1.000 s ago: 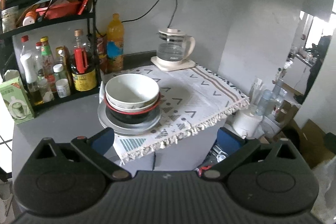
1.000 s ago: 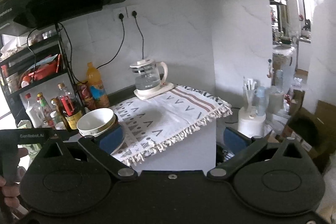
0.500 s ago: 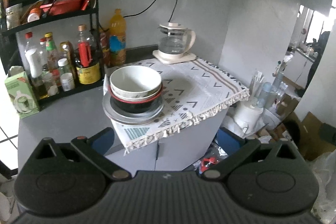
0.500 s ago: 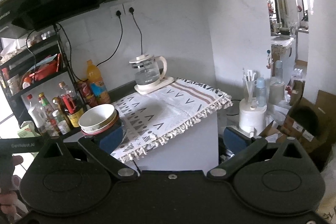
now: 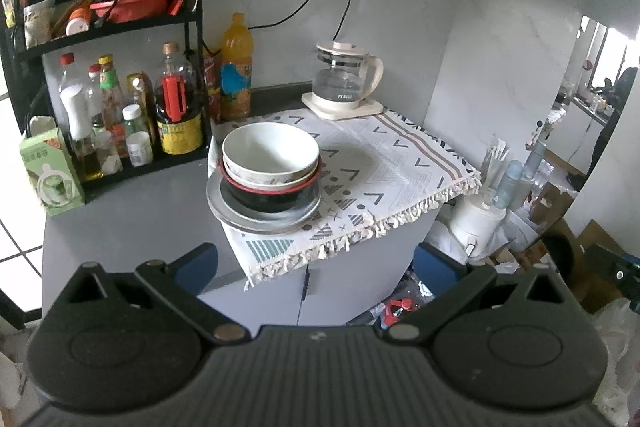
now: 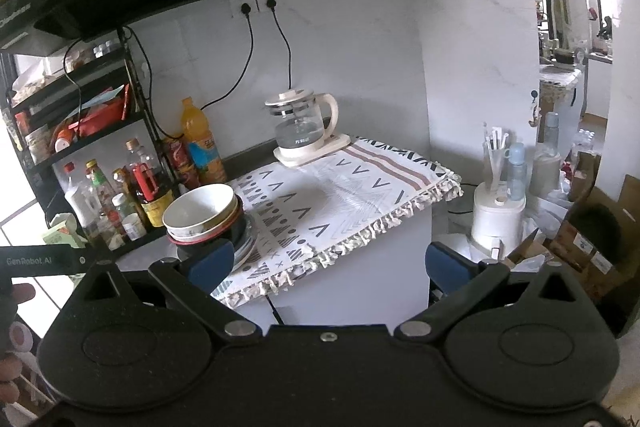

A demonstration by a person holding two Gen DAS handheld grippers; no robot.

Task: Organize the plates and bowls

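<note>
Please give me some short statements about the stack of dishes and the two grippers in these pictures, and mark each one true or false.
1. The white bowl sits on top of the stack. True.
2. The stack rests on a grey plate at the corner of the patterned cloth. True.
3. The left gripper is closed on the white bowl. False: its jaws are wide open and hold nothing, well short of the stack.
4. The glass kettle stands on the dark counter beside the bottle rack. False: it stands on its base at the far edge of the cloth.
5. The right gripper is open and empty. True.
6. The black bowl with the red rim is above the white bowl. False: it is underneath.
</note>
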